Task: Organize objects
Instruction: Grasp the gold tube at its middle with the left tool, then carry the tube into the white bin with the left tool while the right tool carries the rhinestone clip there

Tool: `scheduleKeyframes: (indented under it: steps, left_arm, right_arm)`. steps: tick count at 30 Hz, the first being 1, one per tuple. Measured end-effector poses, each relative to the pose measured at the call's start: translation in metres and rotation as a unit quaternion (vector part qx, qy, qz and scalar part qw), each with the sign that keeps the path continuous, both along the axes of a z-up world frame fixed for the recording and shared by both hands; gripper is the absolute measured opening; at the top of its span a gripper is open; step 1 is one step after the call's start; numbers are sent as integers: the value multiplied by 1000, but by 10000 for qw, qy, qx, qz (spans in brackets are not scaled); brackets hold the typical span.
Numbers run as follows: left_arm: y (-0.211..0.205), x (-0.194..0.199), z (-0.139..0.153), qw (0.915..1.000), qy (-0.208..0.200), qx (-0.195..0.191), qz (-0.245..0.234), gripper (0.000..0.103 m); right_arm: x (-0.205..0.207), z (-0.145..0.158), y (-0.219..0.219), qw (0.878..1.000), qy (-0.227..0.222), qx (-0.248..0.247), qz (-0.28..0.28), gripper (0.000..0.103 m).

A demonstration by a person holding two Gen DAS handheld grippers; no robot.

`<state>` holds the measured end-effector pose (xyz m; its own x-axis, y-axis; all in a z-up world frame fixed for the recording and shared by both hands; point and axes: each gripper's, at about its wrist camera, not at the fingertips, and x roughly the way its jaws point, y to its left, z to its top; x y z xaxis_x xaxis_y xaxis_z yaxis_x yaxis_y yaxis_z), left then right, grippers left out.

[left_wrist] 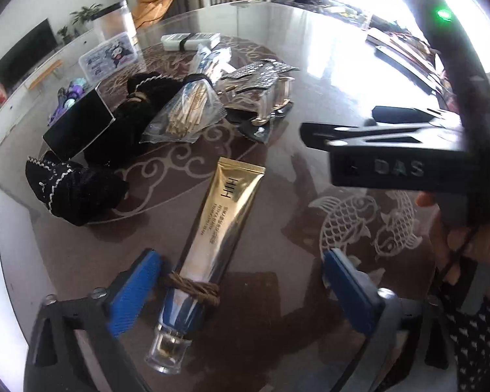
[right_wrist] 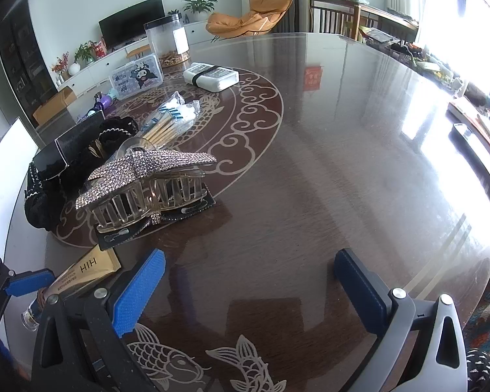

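Left view, our left tongs (left_wrist: 241,281): wide open, holding nothing.
Left view, gold tube (left_wrist: 219,222): flat on the table (left_wrist: 277,294), its string-tied end between our fingers.
Right view, our right tongs (right_wrist: 250,290): wide open over bare table.
Right view, sparkly clip (right_wrist: 147,186): ahead, to the left.

Tube (left_wrist: 219,225) lying on the tabletop (right_wrist: 326,163) nearest, hair claw clip (right_wrist: 147,186) behind it to the right, bag of swabs (left_wrist: 186,111) and velvet pouches (left_wrist: 78,192) behind to the left, cartoon box (right_wrist: 137,76) and clear jar (right_wrist: 168,42) farthest back.
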<state>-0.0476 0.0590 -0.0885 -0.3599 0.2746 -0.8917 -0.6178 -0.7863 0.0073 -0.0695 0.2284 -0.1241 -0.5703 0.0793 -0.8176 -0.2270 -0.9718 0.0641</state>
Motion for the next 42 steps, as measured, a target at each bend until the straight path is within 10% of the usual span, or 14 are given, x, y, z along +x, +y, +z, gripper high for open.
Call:
scheduleKeyframes:
  steps: [17,25,35,37,39,42]
  left_arm:
    - [1,-2,-1,9991,208,154,338,103]
    - [-27,13,10,9903,464,462,1221,28]
    - [-69,28,9,9710,519,444,2290,29]
    - [-67,24,9,9714,494,402,2289,38]
    - [-64,22,6,9732,460,301,2232,72]
    - [-65,26,2,9722,536,278,2263,83]
  right_arm:
    - [2,-1,-2,10000,-25,43,9,103]
    - [-1,-1,-4,9999,-57,92,20,103]
    - [-1,-1,-5,9999,-56,81,22,103]
    - [-1,-1,-4,10000,-44,54,22,103]
    - [-1,-1,-4,10000,-25,15,18,103]
    - [-1,-1,-4,10000,-15,-1,15,103]
